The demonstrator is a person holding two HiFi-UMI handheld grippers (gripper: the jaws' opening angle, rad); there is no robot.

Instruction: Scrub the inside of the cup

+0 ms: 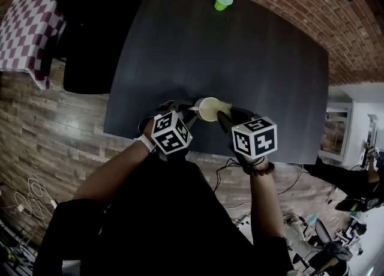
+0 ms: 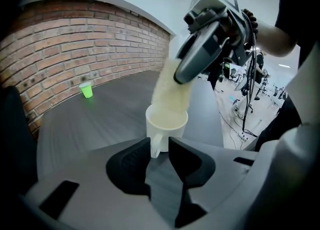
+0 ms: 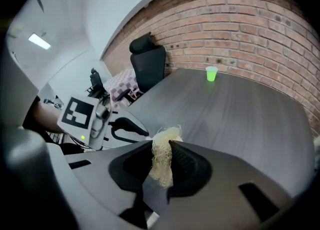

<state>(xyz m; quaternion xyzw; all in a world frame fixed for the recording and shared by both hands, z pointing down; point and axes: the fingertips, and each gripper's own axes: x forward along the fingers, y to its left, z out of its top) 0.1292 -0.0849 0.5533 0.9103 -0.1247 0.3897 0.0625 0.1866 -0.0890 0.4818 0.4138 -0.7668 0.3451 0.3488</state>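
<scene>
A cream cup (image 1: pixel 209 108) stands near the front edge of the dark table (image 1: pixel 252 59). Its handle (image 2: pixel 155 147) sits between the jaws of my left gripper (image 2: pixel 159 146), which is shut on it. A pale fibrous scrubber (image 3: pixel 162 161) is pinched in my right gripper (image 3: pixel 161 149). In the left gripper view the scrubber (image 2: pixel 171 88) hangs from the right gripper (image 2: pixel 200 56) and reaches down into the cup (image 2: pixel 166 122) mouth. Both grippers meet at the cup in the head view, the left gripper (image 1: pixel 189 111) on its left and the right gripper (image 1: pixel 223 116) on its right.
A small green cup (image 1: pixel 223 0) stands alone at the table's far side, also seen as the green cup (image 3: pixel 211 74) below the brick wall. A black office chair (image 1: pixel 90 29) and a checkered cloth (image 1: pixel 27 29) are off the table's left. Cables lie on the floor (image 1: pixel 228 170) under the front edge.
</scene>
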